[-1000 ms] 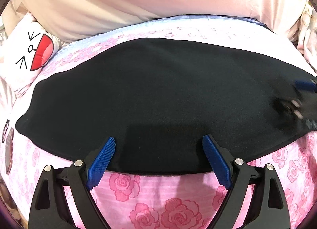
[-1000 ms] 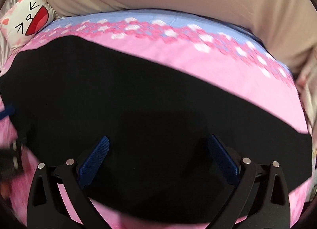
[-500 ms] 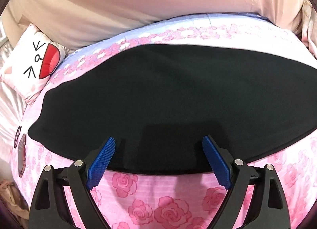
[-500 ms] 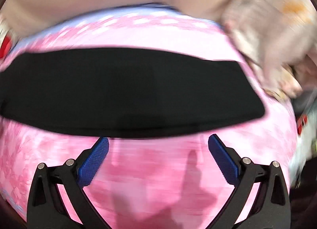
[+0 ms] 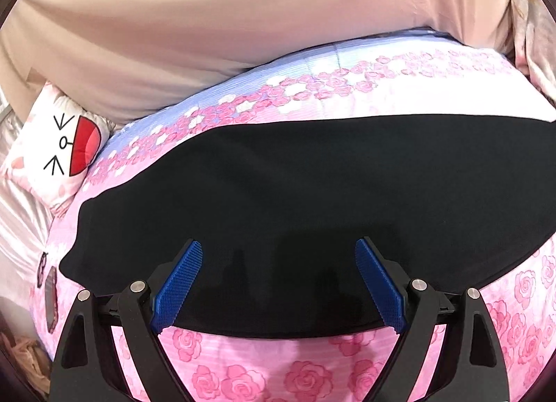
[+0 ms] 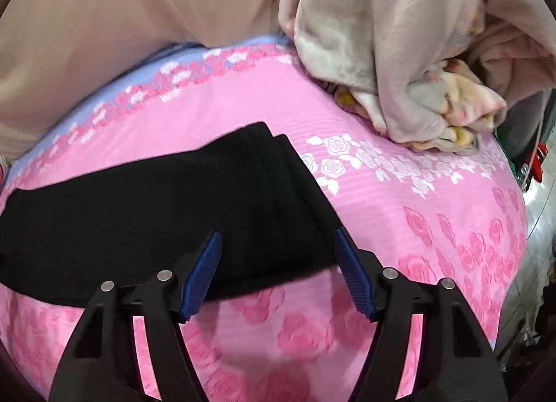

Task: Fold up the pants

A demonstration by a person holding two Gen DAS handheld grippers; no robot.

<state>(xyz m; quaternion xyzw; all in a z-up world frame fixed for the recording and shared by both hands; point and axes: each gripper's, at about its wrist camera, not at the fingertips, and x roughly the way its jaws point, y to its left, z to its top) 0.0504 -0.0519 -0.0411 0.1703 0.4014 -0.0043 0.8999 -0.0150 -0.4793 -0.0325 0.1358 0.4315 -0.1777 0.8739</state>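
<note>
Black pants (image 5: 305,200) lie flat in a long band across a pink rose-print bedspread (image 5: 278,367). My left gripper (image 5: 278,247) hangs open above the near edge of the pants, nothing between its blue pads. In the right wrist view the pants' right end (image 6: 215,193) shows two stacked layers with a stepped corner. My right gripper (image 6: 278,236) hovers over that end's near corner with its jaws closing; the cloth lies below and between the pads, which do not press on it.
A cartoon-face pillow (image 5: 59,144) sits at the far left. A beige sheet (image 5: 243,19) rises behind the bed. A crumpled fleece blanket (image 6: 399,54) lies at the bed's far right corner. The bed's right edge (image 6: 514,263) drops off toward metal furniture.
My right gripper swept right along the pants from their middle to the right end, and its jaws have narrowed. My left gripper drifted left and slightly back; the pants' left end now shows fully.
</note>
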